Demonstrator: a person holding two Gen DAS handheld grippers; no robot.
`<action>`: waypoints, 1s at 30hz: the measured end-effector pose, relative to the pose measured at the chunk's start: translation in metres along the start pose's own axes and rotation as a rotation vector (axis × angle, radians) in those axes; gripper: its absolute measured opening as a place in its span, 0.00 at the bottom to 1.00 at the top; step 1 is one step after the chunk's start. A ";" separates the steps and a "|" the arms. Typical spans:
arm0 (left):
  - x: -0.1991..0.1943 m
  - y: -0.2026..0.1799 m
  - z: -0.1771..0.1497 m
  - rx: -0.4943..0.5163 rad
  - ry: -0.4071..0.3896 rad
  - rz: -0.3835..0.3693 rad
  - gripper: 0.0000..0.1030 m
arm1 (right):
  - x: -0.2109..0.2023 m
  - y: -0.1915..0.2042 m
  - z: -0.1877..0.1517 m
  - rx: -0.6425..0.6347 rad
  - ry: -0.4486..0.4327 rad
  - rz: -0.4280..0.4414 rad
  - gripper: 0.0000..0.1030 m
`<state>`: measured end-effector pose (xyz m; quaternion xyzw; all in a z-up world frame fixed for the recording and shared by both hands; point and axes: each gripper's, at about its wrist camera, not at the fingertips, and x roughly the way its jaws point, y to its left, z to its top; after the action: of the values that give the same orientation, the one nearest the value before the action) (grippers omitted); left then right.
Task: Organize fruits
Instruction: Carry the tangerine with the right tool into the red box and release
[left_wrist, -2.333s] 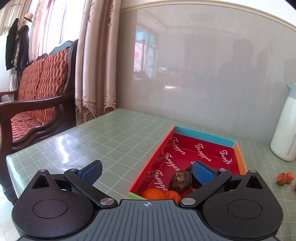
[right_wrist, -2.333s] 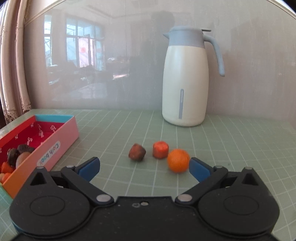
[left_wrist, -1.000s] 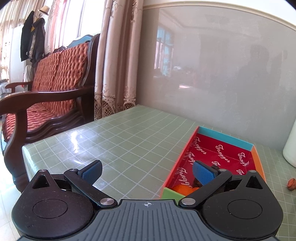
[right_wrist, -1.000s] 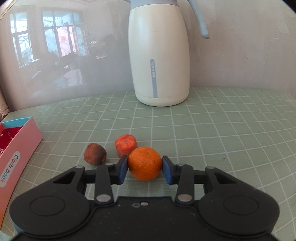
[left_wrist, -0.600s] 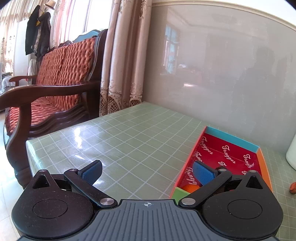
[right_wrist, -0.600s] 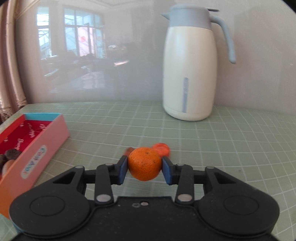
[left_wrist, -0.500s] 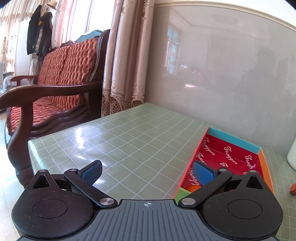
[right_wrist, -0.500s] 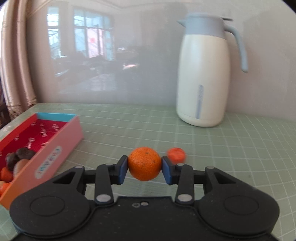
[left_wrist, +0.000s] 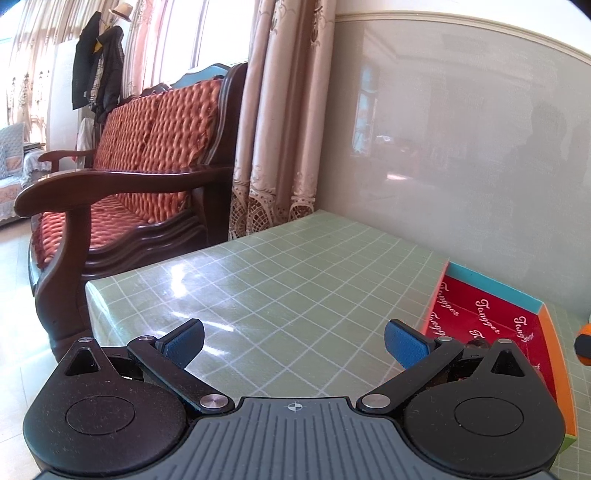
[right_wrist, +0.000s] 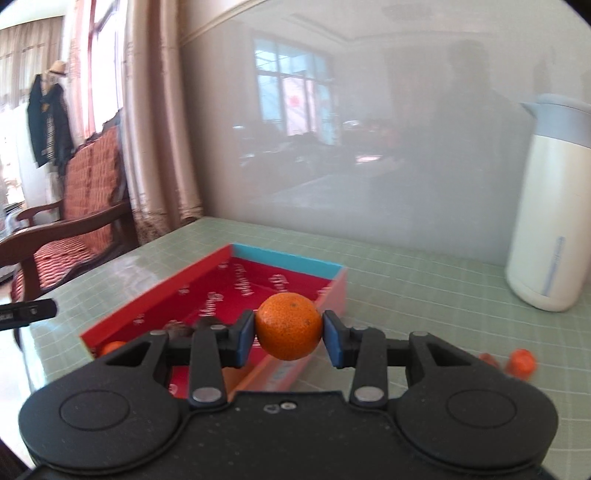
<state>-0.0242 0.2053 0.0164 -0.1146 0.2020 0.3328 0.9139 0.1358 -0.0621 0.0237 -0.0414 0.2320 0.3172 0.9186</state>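
- Round orange mandarin (right_wrist: 288, 325) sat pinched between the blue pads of the right gripper (right_wrist: 289, 334), held in the air over the near right wall of the red-lined cardboard box (right_wrist: 218, 291).
- Dark fruits and an orange one lay at the box's near end, partly hidden.
- Left gripper (left_wrist: 294, 341) hung over the green gridded tablecloth (left_wrist: 295, 280) beside the box, jaws wide apart and empty.
- Two small red-orange pieces (right_wrist: 521, 361) lay on the cloth, near the white thermos jug (right_wrist: 550, 206).
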 end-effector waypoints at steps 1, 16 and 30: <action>0.000 0.002 0.000 -0.004 0.000 0.003 1.00 | 0.001 0.006 0.000 -0.016 0.003 0.018 0.37; 0.001 0.016 0.003 -0.034 0.002 0.009 1.00 | 0.018 0.067 -0.006 -0.173 0.076 0.118 0.37; -0.001 0.000 0.001 -0.004 0.002 -0.014 1.00 | -0.004 0.052 -0.002 -0.151 -0.005 0.041 0.78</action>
<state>-0.0243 0.2051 0.0174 -0.1181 0.2014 0.3268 0.9158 0.1007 -0.0233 0.0275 -0.1051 0.2058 0.3529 0.9067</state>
